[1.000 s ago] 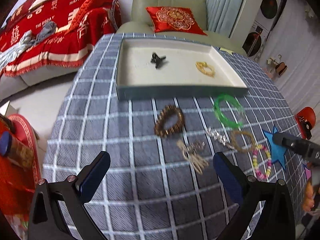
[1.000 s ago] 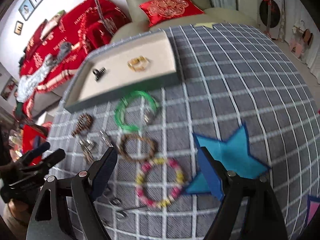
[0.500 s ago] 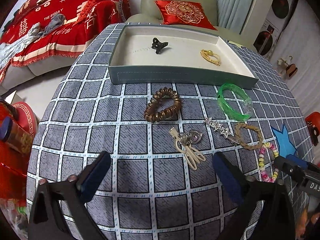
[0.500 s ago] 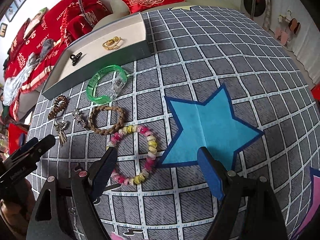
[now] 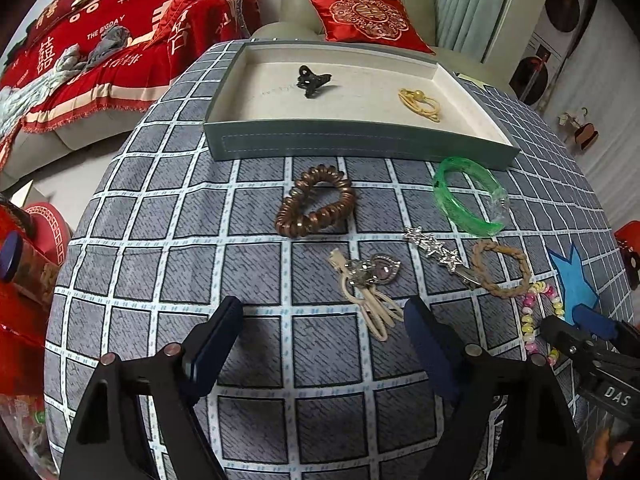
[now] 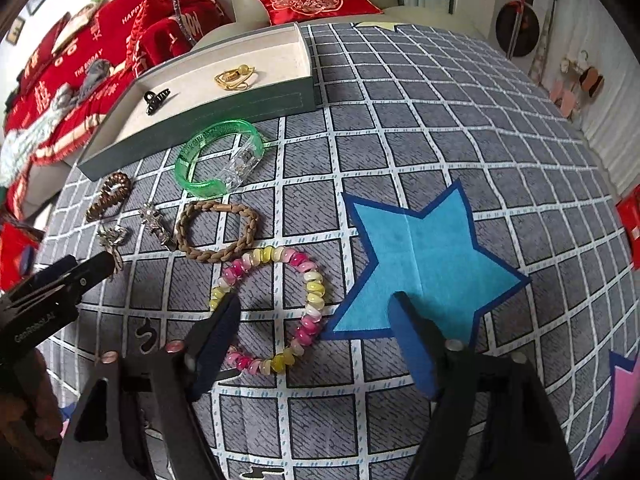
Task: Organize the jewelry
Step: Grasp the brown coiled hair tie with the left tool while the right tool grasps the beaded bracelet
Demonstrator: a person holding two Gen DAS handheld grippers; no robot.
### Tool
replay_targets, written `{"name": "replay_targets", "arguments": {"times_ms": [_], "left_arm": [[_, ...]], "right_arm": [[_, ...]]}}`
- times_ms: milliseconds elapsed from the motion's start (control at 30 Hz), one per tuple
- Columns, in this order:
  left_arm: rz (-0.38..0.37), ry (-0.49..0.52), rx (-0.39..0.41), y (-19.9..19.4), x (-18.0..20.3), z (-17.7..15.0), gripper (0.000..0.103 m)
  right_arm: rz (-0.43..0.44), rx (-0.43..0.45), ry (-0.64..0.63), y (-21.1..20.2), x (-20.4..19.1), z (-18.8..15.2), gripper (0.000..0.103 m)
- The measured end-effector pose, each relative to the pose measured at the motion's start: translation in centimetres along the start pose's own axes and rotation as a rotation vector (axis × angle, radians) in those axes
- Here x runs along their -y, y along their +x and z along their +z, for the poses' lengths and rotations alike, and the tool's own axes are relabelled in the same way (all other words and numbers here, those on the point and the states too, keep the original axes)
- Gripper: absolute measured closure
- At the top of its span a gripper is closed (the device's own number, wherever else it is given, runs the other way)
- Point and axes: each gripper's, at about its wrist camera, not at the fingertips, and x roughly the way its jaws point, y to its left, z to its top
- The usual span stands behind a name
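A grey-green tray (image 5: pixel 360 142) (image 6: pixel 208 114) holds a black claw clip (image 5: pixel 313 80) and a gold piece (image 5: pixel 420 104). On the checked cloth lie a brown coil hair tie (image 5: pixel 316 206), a cream heart hair clip (image 5: pixel 370 286), a silver star clip (image 5: pixel 438 254), a green bangle (image 5: pixel 468 196) (image 6: pixel 220 158), a braided tan band (image 5: pixel 502 268) (image 6: pixel 218 232) and a pink-yellow bead bracelet (image 6: pixel 276 308). My left gripper (image 5: pixel 324 320) is open, just short of the heart clip. My right gripper (image 6: pixel 312 316) is open, low over the bead bracelet.
A blue star patch (image 6: pixel 424 256) lies right of the bracelet. A sofa with a red blanket (image 5: pixel 100 40) and an armchair with a red cushion (image 5: pixel 368 16) stand beyond the table. Red boxes (image 5: pixel 24 264) sit past the left table edge.
Both grippers have moved forward and down toward the cloth. The right one now hovers over the bead bracelet; the left has neared the heart clip. Nothing was picked up.
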Motion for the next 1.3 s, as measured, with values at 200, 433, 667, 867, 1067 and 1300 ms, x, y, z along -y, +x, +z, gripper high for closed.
{"name": "replay_targets", "arguments": {"times_ms": [200, 433, 667, 867, 1067, 1300], "left_arm": [[0.031, 0.028, 0.016, 0.1, 1.0, 0.0, 0.021], [-0.013, 0.078, 0.028, -0.4, 1.6, 0.1, 0.075], [-0.094, 0.072, 0.026, -1.5, 0.6, -0.4, 0.089], [-0.118, 0.092, 0.05, -3.1, -0.2, -1.1, 0.089], [-0.129, 0.075, 0.066, -4.1, -0.8, -0.7, 0.089], [-0.052, 0.102, 0.103, -4.7, -0.2, -0.8, 0.088]], "right_arm": [[-0.049, 0.012, -0.045, 0.2, -1.0, 0.2, 0.046], [-0.053, 0.013, -0.075, 0.1, -1.8, 0.1, 0.074], [-0.019, 0.013, -0.052, -0.2, -1.6, -0.1, 0.093], [0.018, 0.038, -0.029, -1.4, -0.9, -0.3, 0.093], [0.035, 0.061, -0.048, -2.6, -1.3, -0.1, 0.093], [0.063, 0.045, -0.038, -2.2, -1.3, -0.3, 0.093]]}}
